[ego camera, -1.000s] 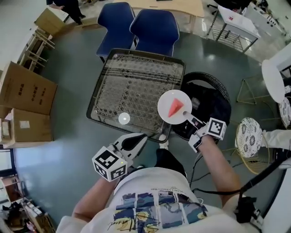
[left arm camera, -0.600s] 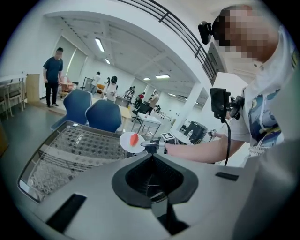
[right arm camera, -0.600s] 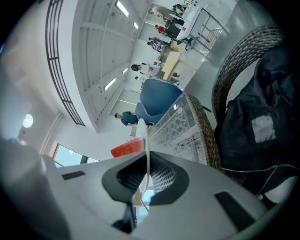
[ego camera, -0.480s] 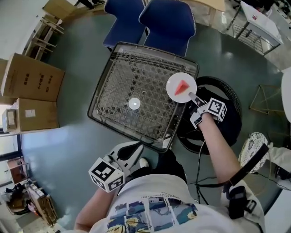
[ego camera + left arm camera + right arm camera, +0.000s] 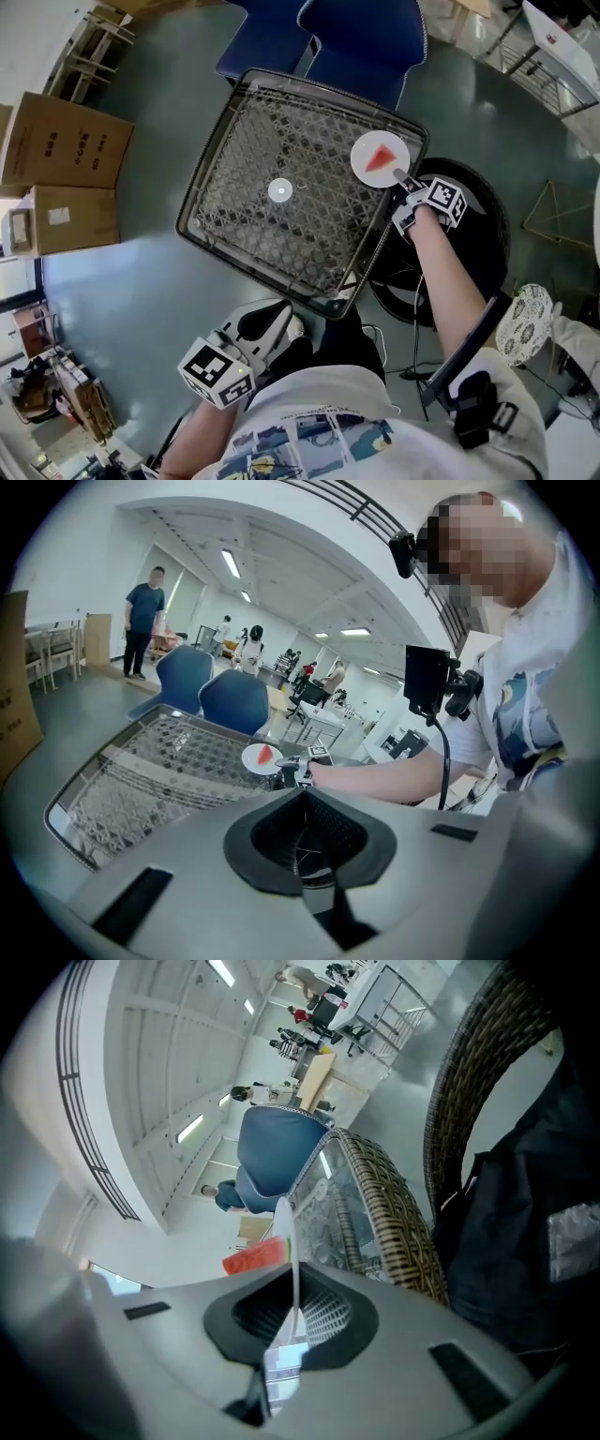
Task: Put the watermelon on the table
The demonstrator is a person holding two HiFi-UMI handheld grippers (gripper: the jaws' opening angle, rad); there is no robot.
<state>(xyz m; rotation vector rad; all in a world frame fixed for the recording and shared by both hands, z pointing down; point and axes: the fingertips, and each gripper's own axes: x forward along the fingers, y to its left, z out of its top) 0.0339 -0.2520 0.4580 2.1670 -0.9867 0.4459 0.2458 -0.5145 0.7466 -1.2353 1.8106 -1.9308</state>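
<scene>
A red watermelon slice (image 5: pixel 379 158) lies on a small white plate (image 5: pixel 367 169). My right gripper (image 5: pixel 404 179) is shut on the plate's near rim and holds it over the far right corner of the glass-topped wicker table (image 5: pixel 234 234). I cannot tell whether the plate touches the glass. The right gripper view shows the plate edge-on (image 5: pixel 286 1241) between the jaws, with the slice (image 5: pixel 255 1255) to its left. My left gripper (image 5: pixel 260 322) hangs low by my body, off the table's near edge, shut with nothing in it. In the left gripper view the plate (image 5: pixel 255 759) is far ahead.
A small white disc (image 5: pixel 280 191) lies at the middle of the table. Two blue chairs (image 5: pixel 361 47) stand behind it. Cardboard boxes (image 5: pixel 56 141) sit at the left. A round dark wicker seat (image 5: pixel 487 202) holding a black bag is under my right arm.
My right gripper has carried the plate with the slice forward, from beside the table's near right edge to over its far right corner. The left gripper has drawn back toward my body.
</scene>
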